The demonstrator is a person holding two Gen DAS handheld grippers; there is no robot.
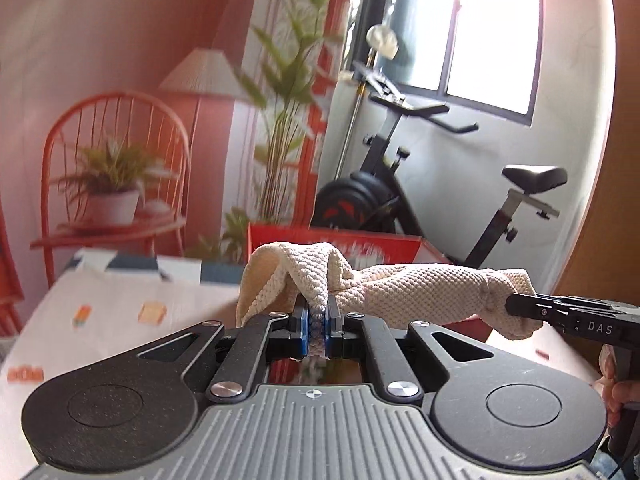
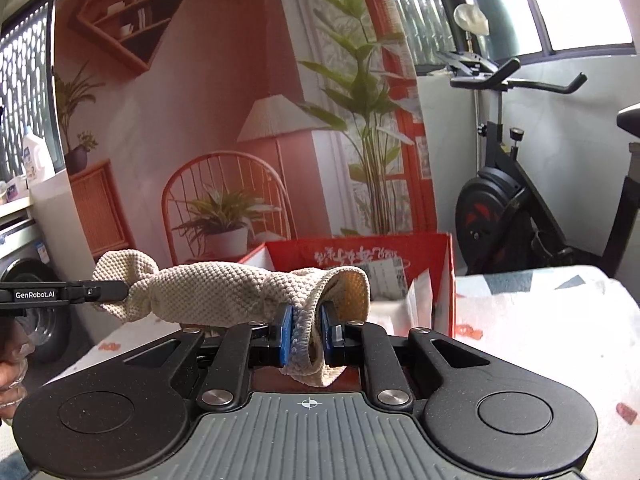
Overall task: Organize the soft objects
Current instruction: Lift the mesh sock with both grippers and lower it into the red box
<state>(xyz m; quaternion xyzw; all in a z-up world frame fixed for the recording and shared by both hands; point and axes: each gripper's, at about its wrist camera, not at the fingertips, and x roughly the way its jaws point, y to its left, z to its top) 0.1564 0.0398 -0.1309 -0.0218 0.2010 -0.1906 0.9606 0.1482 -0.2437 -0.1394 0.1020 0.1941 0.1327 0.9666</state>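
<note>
Behind everything you have the printed backdrop (image 2: 224, 92), a red-and-white room scene with a chair, a lamp and tall plants, and to its right the black exercise bike (image 2: 516, 200) under the window (image 1: 492, 40). On the left margin of the right wrist view a washing machine (image 2: 24, 280) shows, with a white bottle (image 2: 36, 156) on the ledge above it. Below you lies the bench (image 1: 100, 320), covered in a pale cloth with small orange and blue prints. At its far edge stands the red carton (image 2: 400, 256), open at the top, with white printing on its face and some paper inside. The cream knitted cloth (image 1: 404, 292) is off the bench, stretched between your two tools in front of that carton, near its open top. Your left gripper (image 1: 318, 332) is clamped tight on one end of the cloth; the blue pads (image 1: 306, 332) squeeze the knit to a thin strip, and a loose fold rises above them. Your right gripper (image 2: 306, 340) bites the other end, its blue pads pressing a thicker bunch of knit, with a flap curling over the top and a corner hanging below the fingers. In each wrist view the other tool reaches in from the side with the cloth bunched at its tip. Part of your hand (image 1: 618, 388) shows on the right margin of the left wrist view, wrapped round the handle.
</note>
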